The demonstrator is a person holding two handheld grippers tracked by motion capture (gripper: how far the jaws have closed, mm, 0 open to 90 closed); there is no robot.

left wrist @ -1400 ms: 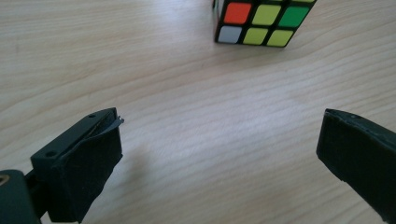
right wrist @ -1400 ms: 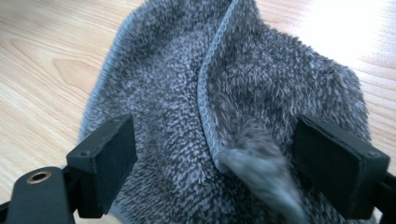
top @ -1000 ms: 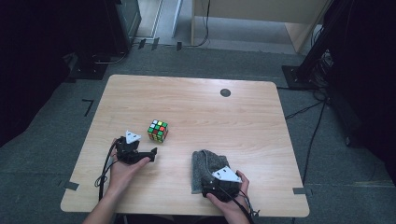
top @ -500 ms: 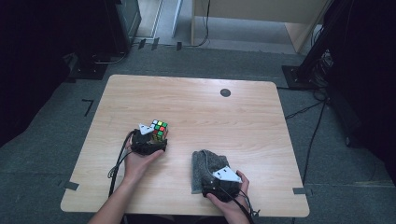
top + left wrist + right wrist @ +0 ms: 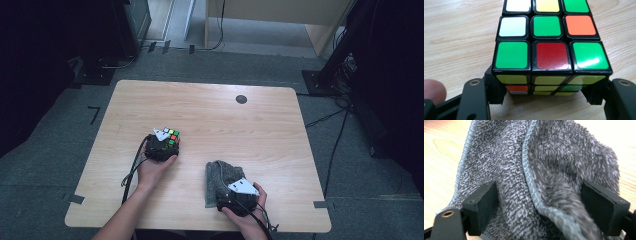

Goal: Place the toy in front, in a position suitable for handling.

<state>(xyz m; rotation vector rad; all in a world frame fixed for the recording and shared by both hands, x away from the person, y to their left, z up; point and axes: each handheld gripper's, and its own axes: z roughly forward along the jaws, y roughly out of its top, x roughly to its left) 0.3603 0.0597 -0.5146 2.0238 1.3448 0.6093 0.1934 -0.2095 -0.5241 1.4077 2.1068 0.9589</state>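
The left gripper (image 5: 165,142) sits on the left half of the worktop (image 5: 210,107), somewhat nearer the front edge than the back. Its jaws have just been closing and now clamp the puzzle cube (image 5: 171,137) from both sides; in the left gripper view the two black pads press the lower flanks of the cube (image 5: 551,50), which rests flat on the wood with green, red, white, orange and yellow tiles facing up. A fingertip (image 5: 434,91) shows at the lower left of that view. The gripper's cable (image 5: 131,170) trails back along the forearm toward the front edge.

Bare wood lies between the cube and the grey towel (image 5: 220,182), so the two are well apart, with nothing standing between them. The towel lies bunched near the front edge, right of the middle. The right gripper (image 5: 235,197) is set over its near end; in the right gripper view the jaws stand apart with the fluffy cloth (image 5: 544,170) heaped between them, the left pad touching the pile, and whether the right pad presses it I cannot tell.

A small dark round spot (image 5: 241,99) marks the worktop near the back edge, right of centre. The back half and the right side are open.
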